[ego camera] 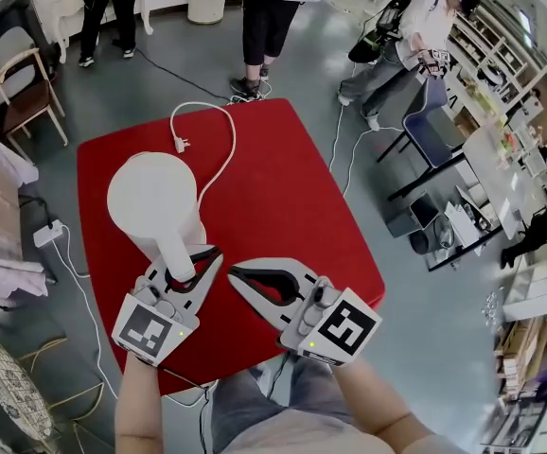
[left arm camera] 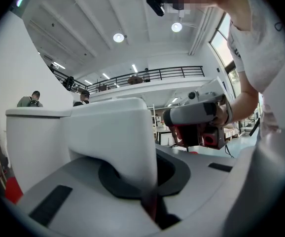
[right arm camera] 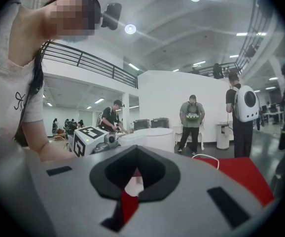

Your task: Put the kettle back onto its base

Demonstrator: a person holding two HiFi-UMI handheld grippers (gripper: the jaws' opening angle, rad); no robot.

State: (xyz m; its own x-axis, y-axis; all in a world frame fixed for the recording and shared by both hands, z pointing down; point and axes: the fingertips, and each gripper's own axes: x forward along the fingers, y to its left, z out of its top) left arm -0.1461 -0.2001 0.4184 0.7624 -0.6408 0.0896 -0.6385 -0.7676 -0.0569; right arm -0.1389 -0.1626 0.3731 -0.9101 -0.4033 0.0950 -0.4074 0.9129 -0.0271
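Observation:
The white kettle (ego camera: pixel 155 200) stands at the left of the red table (ego camera: pixel 283 206), seen from above; its base is hidden beneath it. Its handle (ego camera: pixel 179 252) points toward me, and my left gripper (ego camera: pixel 198 259) is shut on it. In the left gripper view the white handle (left arm camera: pixel 113 132) fills the space between the jaws. A white cord (ego camera: pixel 224 149) loops from behind the kettle to a loose plug (ego camera: pixel 181 144). My right gripper (ego camera: pixel 235 274) hovers just right of the handle, shut and empty. The right gripper view shows the kettle (right arm camera: pixel 155 135) ahead and to the left.
Several people stand on the grey floor beyond the table's far edge (ego camera: pixel 255 8). Chairs (ego camera: pixel 18 74) are at the left, and a desk with a blue chair (ego camera: pixel 434 130) is at the right. A power strip (ego camera: pixel 46 234) and cables lie on the floor to the left.

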